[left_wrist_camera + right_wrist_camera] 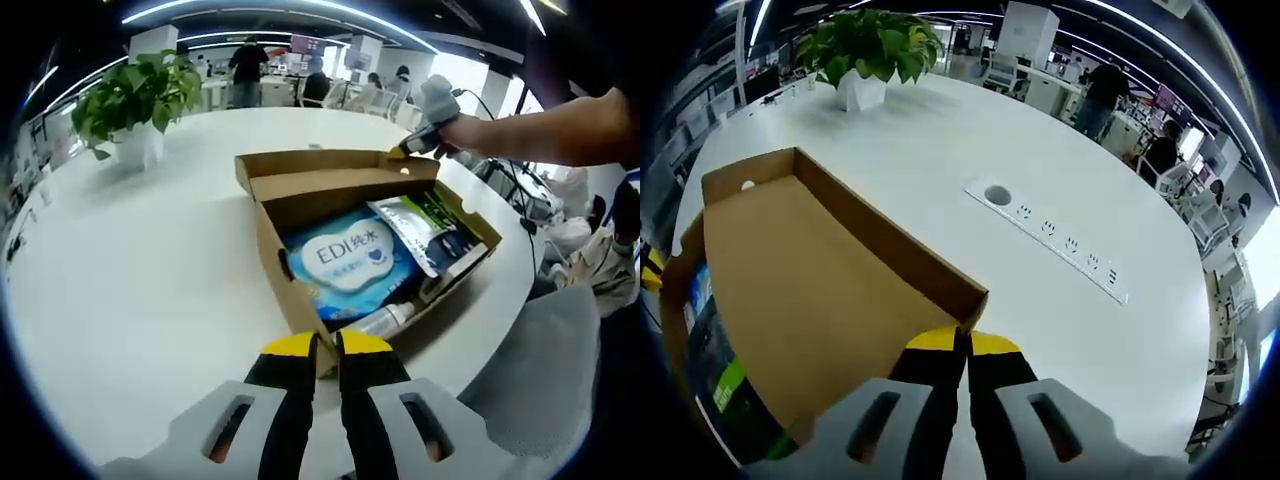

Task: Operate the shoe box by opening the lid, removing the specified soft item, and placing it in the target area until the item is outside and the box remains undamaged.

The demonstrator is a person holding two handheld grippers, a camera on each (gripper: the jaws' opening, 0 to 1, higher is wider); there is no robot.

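Shoe box (370,250) sits open on the white bench (150,260) with the blue wipes pack (350,260) inside – right gripper (962,345) pinches the lid (830,300) edge, left gripper (327,345) fingers shut on nothing – yank too hard and that cardboard hinge probably tears

Shoe box (370,250) sits near the table's (150,290) edge, lid (810,290) folded back. Inside: wipes pack (345,262), pouch (425,232) beside it, bottle (385,320) at the near wall. Potted plant (135,100) toward the far edge; socket strip (1050,232) mid-table.
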